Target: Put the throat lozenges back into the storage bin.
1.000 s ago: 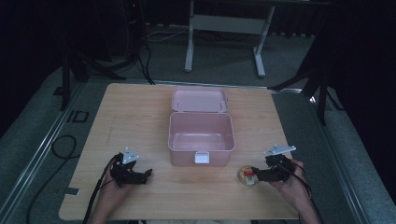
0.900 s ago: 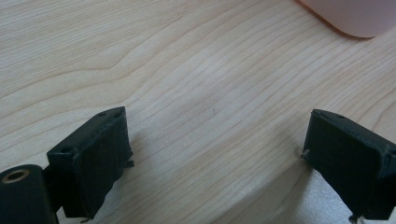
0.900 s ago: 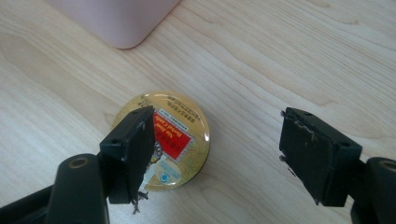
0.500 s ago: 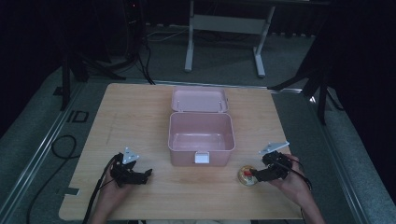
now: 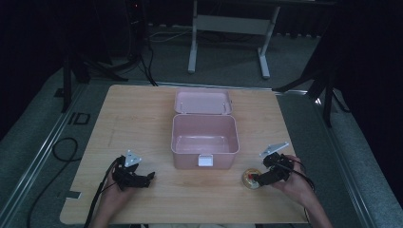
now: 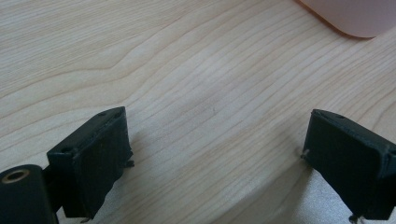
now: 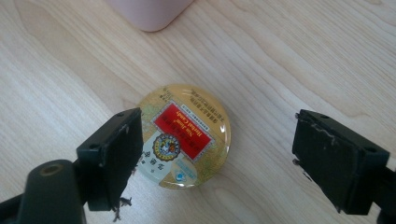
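The right hand-held gripper (image 7: 217, 161) has just been opening; its jaws stand spread around the round tin (image 7: 185, 135) without pressing it. The left hand-held gripper (image 6: 224, 163) is spread over bare table (image 6: 187, 70). The tin lies flat, label up, no long axis, near the pink box's (image 5: 204, 135) front right corner. Risk: closing off-centre would likely skid the low tin.
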Demonstrator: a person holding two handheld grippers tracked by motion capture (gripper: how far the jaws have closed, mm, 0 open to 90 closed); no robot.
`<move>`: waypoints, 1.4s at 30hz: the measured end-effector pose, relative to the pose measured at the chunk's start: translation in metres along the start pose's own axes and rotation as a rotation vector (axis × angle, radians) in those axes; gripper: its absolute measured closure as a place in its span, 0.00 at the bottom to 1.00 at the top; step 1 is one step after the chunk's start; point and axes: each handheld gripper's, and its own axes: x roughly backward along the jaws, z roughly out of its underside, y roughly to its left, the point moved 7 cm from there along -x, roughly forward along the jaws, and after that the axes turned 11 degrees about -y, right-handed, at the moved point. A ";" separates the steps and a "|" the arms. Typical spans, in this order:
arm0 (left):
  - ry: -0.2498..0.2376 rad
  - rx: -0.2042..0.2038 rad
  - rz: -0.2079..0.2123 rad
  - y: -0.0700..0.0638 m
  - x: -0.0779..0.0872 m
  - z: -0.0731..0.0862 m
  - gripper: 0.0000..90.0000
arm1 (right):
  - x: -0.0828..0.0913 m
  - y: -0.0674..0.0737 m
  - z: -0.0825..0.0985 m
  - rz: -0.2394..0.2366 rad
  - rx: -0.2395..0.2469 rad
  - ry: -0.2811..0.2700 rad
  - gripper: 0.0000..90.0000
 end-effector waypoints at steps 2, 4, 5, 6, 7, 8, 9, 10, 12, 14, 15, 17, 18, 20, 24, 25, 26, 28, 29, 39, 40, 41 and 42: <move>0.000 0.000 0.000 0.000 0.000 0.000 0.08 | -0.001 0.001 0.000 -0.012 0.012 0.014 0.16; 0.000 0.000 0.000 0.000 0.000 0.000 0.08 | -0.003 0.003 0.000 -0.021 0.016 0.029 0.16; 0.000 0.000 0.000 0.000 0.000 0.000 0.08 | -0.004 0.003 0.000 -0.029 0.022 0.038 0.16; -0.001 0.000 0.000 0.000 0.000 0.000 0.08 | -0.005 0.004 0.000 -0.034 0.022 0.040 0.16; 0.000 0.000 0.000 0.000 0.000 0.000 0.08 | -0.005 0.004 0.000 -0.034 0.022 0.040 0.16; 0.000 0.000 0.000 0.000 0.000 0.000 0.08 | -0.006 0.004 0.001 -0.041 0.025 0.045 0.16; 0.000 0.000 0.000 0.000 0.000 0.000 0.08 | -0.008 0.006 0.002 -0.054 0.029 0.062 0.15; 0.000 0.000 0.000 0.000 0.000 0.000 0.08 | -0.009 0.007 0.002 -0.057 0.036 0.068 0.15; 0.000 0.000 0.000 0.000 0.000 0.000 0.08 | -0.010 0.008 0.003 -0.057 0.038 0.077 0.14; 0.000 0.000 0.000 0.000 0.000 0.000 0.08 | -0.013 0.011 0.004 -0.070 0.050 0.096 0.15; 0.000 0.000 0.000 0.000 0.000 0.000 0.08 | -0.013 0.011 0.004 -0.070 0.050 0.096 0.15; 0.000 0.000 0.000 0.000 0.000 0.000 0.08 | -0.014 0.012 0.005 -0.076 0.055 0.103 0.15; 0.000 0.000 0.000 0.000 0.000 0.000 0.08 | -0.016 0.013 0.005 -0.076 0.063 0.112 0.15; 0.000 0.000 0.000 0.000 0.000 0.000 0.08 | -0.017 0.013 0.005 -0.071 0.065 0.118 0.14; 0.000 0.000 0.000 0.000 0.000 0.000 0.08 | -0.019 0.014 0.006 -0.073 0.066 0.131 0.14; 0.000 0.000 0.000 0.000 0.000 0.000 0.08 | -0.019 0.014 0.007 -0.071 0.067 0.134 0.14; 0.000 0.000 0.000 0.000 0.000 0.000 0.08 | -0.019 0.014 0.007 -0.071 0.067 0.134 0.14; 0.000 0.000 0.000 0.000 0.000 0.000 0.08 | -0.021 0.014 0.007 -0.076 0.066 0.146 0.14; 0.000 0.000 0.000 0.000 0.000 0.000 0.08 | -0.021 0.015 0.007 -0.076 0.065 0.147 0.14; 0.000 0.000 0.000 0.000 0.000 0.000 0.08 | -0.027 0.017 0.008 -0.081 0.069 0.164 0.14; 0.000 0.000 0.000 0.000 0.000 0.000 0.08 | -0.028 0.017 0.009 -0.078 0.067 0.168 0.14; 0.000 0.000 0.000 0.000 0.000 0.000 0.08 | -0.029 0.018 0.009 -0.079 0.065 0.171 0.14; 0.000 0.000 0.000 0.000 0.000 0.000 0.08 | -0.029 0.018 0.009 -0.079 0.064 0.171 0.14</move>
